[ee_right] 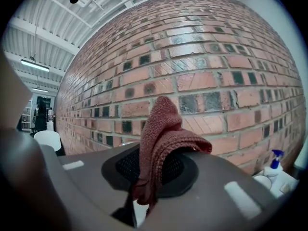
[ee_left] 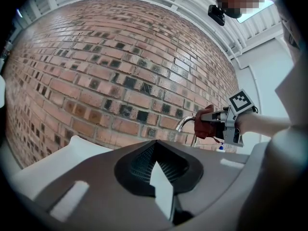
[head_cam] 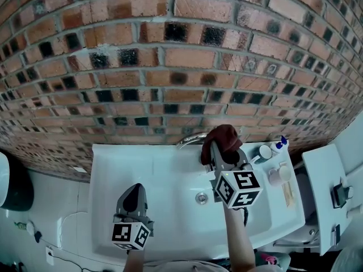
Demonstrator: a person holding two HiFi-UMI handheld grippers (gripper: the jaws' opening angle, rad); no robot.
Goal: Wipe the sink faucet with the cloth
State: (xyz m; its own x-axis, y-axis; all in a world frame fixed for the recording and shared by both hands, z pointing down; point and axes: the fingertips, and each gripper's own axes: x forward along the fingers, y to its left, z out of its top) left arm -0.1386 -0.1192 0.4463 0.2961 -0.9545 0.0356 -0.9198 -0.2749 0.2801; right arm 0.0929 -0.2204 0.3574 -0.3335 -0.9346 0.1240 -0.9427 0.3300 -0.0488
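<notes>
A dark red knitted cloth (head_cam: pixel 226 135) is bunched in my right gripper (head_cam: pixel 220 150), which is shut on it at the back of the white sink (head_cam: pixel 113 174). The cloth sits right beside the chrome faucet (head_cam: pixel 190 140), at its right end; I cannot tell whether they touch. In the right gripper view the cloth (ee_right: pixel 161 138) stands up out of the jaws and hides the faucet. The left gripper view shows the cloth (ee_left: pixel 204 124) against the faucet's (ee_left: pixel 184 123) curved spout. My left gripper (head_cam: pixel 134 190) hangs over the sink's front left, shut and holding nothing.
A brick wall (head_cam: pixel 170 55) rises straight behind the sink. A blue-topped spray bottle (head_cam: pixel 281 145), a cup (head_cam: pixel 264 152) and a white jar (head_cam: pixel 279 174) stand on the sink's right rim. The drain (head_cam: pixel 201 198) lies mid-basin. A white toilet tank (head_cam: pixel 323 174) is at the right.
</notes>
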